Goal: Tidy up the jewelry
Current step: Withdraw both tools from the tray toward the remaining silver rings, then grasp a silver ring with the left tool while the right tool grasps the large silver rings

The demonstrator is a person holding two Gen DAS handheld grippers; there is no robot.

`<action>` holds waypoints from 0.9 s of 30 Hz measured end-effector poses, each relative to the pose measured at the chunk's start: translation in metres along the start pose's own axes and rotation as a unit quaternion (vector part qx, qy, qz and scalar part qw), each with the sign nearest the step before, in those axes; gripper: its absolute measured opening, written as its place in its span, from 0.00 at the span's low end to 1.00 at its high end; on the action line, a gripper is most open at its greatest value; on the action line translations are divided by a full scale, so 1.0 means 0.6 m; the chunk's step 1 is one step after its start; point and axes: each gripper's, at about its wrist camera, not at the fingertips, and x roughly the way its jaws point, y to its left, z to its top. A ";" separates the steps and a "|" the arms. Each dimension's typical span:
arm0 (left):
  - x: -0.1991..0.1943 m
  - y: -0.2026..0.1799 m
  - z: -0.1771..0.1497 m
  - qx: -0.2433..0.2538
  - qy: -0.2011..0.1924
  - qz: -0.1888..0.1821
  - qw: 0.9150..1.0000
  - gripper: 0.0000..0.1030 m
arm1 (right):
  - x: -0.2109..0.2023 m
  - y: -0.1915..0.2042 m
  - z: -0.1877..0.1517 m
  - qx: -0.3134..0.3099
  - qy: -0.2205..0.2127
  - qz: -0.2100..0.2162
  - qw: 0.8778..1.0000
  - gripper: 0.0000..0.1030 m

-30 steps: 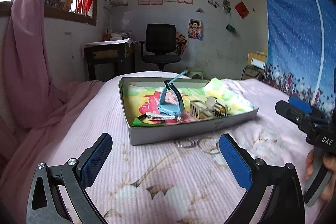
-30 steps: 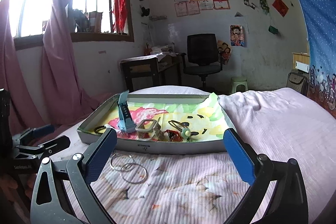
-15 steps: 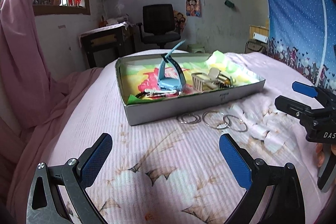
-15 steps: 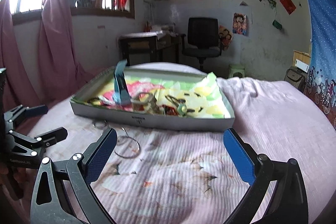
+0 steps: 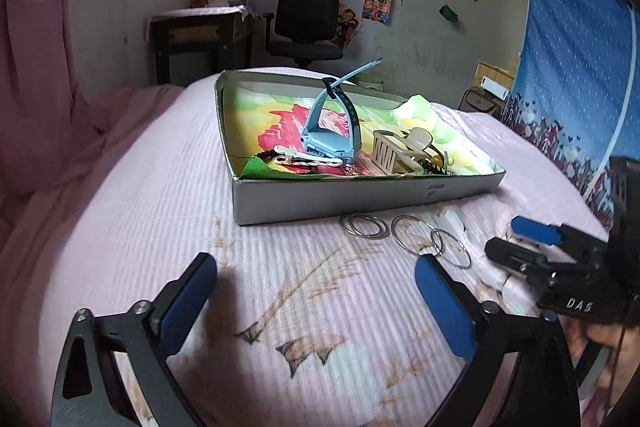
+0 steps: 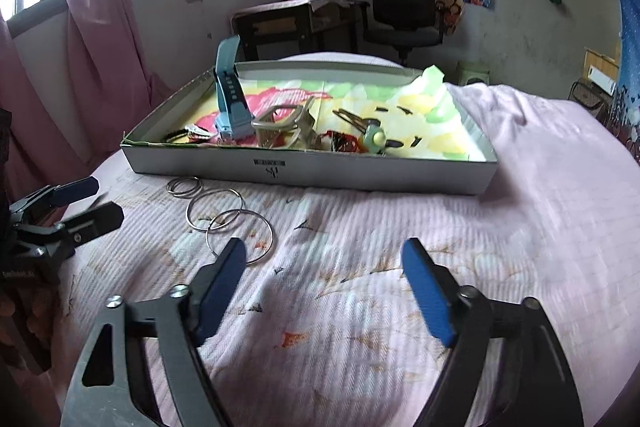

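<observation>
Surface: pink ribbed bedspread (image 5: 132, 227), soft, so small metal items sink a bit into the weave.
Tray: shallow cardboard box (image 5: 360, 197) on the bed, colourful paper liner inside; serves as the collecting spot for the jewelry.
Tray contents: blue watch (image 5: 330, 133) propped up on its strap, beige hair claw (image 5: 394, 147), white hair clip (image 5: 308, 159), dark bits I can't ID. All bunched at the near wall, prob. dropped in over the front edge.
Loose items: metal rings (image 6: 218, 205) lie flat on the spread just in front of the tray's near wall, outside it. Some overlap or interlink; can't tell exact count. Same rings (image 5: 400, 233) seen from the L cam. Judged: these are what's left to put away.
L gripper (image 5: 316, 303): jaws spread wide, empty, low over the spread, rings ahead and to its right.
R gripper (image 6: 322, 287): jaws spread, empty, low; its left finger tip sits just beside the nearest ring, not round it.
Why so: both wide apart and tilted down, looks like lining up for a pick.
Next (guess): R closer, so likely takes a ring first. Thin flat wire on soft cloth, so pads must dig under an edge.
Risk: linked rings may drag along.
</observation>
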 end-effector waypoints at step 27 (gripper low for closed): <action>0.094 -0.015 0.030 -0.045 0.065 -0.043 0.996 0.37 | 0.060 0.042 0.012 -0.043 0.041 0.053 0.997 0.19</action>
